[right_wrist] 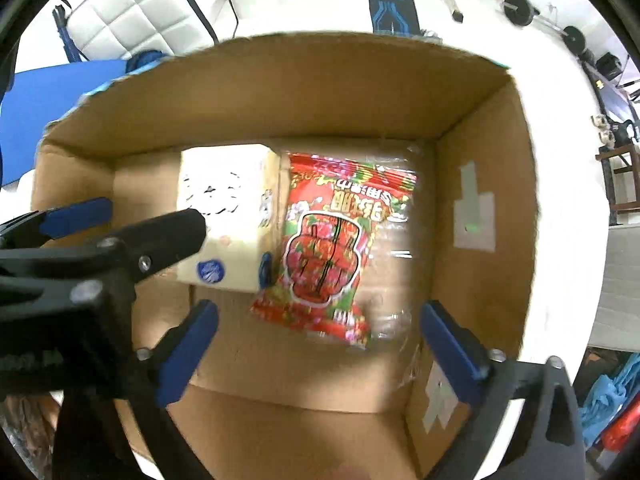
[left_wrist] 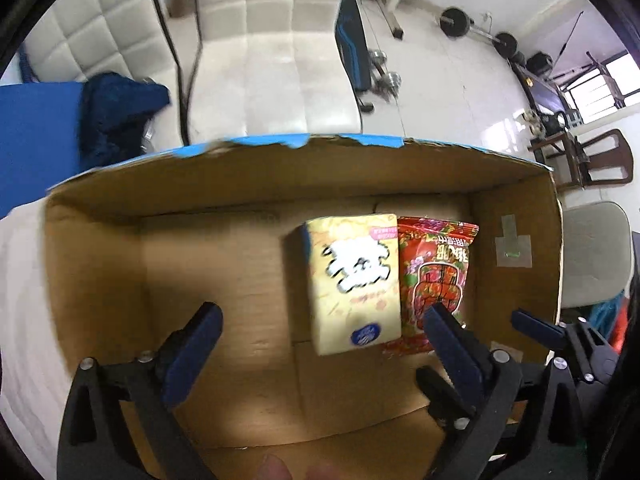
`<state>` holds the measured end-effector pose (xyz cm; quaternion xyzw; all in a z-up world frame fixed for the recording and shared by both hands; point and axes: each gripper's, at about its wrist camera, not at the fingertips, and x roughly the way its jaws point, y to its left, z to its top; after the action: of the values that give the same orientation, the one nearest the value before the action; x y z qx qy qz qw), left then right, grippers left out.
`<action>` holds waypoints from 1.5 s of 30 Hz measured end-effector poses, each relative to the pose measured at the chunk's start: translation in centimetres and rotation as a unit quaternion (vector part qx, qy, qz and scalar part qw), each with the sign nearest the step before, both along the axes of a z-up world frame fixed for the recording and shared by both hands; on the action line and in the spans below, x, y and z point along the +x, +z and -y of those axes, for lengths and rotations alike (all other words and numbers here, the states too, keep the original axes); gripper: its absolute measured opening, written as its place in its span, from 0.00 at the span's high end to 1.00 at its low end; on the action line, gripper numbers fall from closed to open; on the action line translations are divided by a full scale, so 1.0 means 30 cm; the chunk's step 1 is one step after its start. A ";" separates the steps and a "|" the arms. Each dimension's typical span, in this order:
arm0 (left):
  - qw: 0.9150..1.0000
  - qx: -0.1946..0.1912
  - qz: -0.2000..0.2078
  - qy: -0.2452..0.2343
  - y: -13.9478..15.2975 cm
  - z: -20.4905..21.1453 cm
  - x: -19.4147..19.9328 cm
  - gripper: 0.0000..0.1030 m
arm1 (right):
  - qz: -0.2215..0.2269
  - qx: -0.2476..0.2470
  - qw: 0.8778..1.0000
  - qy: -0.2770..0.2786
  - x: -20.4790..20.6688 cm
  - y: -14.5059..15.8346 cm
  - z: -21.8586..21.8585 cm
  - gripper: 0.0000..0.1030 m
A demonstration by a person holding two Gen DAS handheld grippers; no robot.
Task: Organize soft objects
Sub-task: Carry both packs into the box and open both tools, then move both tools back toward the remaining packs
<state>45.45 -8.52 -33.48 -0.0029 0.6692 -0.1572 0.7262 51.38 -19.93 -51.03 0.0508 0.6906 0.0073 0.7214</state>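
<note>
Both grippers—left (left_wrist: 324,324), right (right_wrist: 320,326)—hover over the box (right_wrist: 280,88), fingers spread.

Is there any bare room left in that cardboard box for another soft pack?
Yes. The box floor is bare left of the yellow tissue pack, out to the left wall, and along the near edge. The right side is crowded: the red snack bag lies against the tissue pack, leaving a narrow strip by the right wall.
</note>
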 end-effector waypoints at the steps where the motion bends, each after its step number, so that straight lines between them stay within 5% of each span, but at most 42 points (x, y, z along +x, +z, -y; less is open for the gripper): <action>1: 1.000 0.001 0.007 0.001 0.011 -0.011 -0.009 0.00 | 0.005 -0.003 1.000 -0.003 -0.015 0.010 0.001 0.00; 12: 0.993 0.024 0.116 0.027 0.207 -0.120 -0.226 0.00 | 0.119 -0.067 0.991 -0.011 -0.198 0.165 -0.073 0.00; 24: 0.980 0.030 0.193 0.050 0.440 -0.126 -0.440 0.00 | 0.157 -0.022 0.986 -0.060 -0.483 0.484 -0.003 0.00; 30: 0.978 0.046 0.190 0.073 0.500 -0.120 -0.539 0.00 | 0.179 -0.008 0.983 -0.044 -0.595 0.605 0.035 0.00; 36: 0.978 0.073 0.158 0.113 0.445 -0.194 -0.636 0.00 | 0.127 0.035 0.991 -0.023 -0.678 0.548 0.055 0.00; 45: 0.981 0.102 0.032 0.163 0.118 -0.385 -0.741 0.00 | 0.027 0.057 0.997 0.036 -0.702 0.184 -0.044 0.00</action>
<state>23.23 3.02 -29.94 -0.0328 0.6484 0.0325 0.7599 30.33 -18.61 -45.50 0.0667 0.6707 0.0743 0.7350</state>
